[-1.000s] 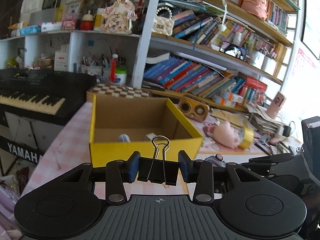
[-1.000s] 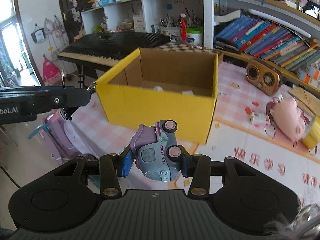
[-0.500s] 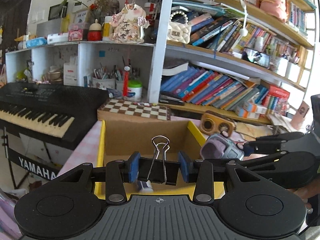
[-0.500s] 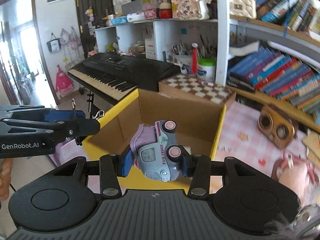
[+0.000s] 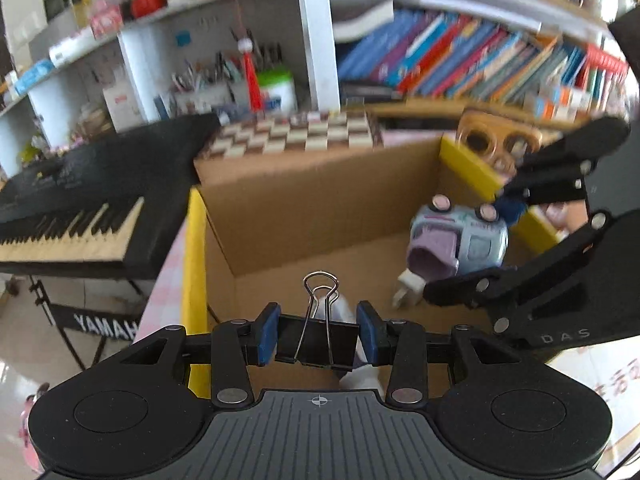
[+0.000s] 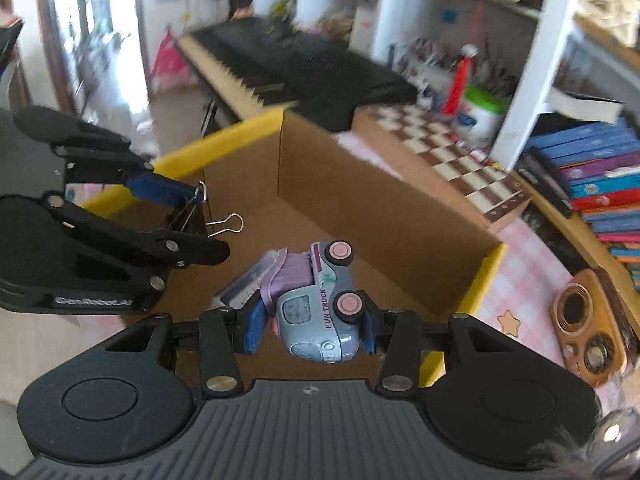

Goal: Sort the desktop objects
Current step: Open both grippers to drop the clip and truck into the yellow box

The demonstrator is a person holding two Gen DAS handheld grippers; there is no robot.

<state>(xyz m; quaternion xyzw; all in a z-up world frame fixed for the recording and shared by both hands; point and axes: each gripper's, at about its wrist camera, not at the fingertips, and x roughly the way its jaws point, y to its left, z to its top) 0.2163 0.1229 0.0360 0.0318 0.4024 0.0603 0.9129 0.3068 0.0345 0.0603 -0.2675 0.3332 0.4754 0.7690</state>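
With my left tongs [image 5: 318, 334] clenched on the binder clip [image 5: 316, 340] and right tongs [image 6: 310, 326] gripping the toy truck [image 6: 316, 300], both above the yellow box [image 6: 392, 216], I'd lower before letting go, since small items at 12 o'clock sit half hidden.

A black binder clip [image 5: 316, 340] with silver wire handles raised is held over the open cardboard box [image 5: 320, 208], yellow outside and brown inside. A grey-blue toy truck [image 6: 320, 304] with pink wheels and a lilac rear, lettered FUN TRUCK, is held tipped on its side above the box interior. Small pale items [image 5: 408, 286] lie on the box floor.
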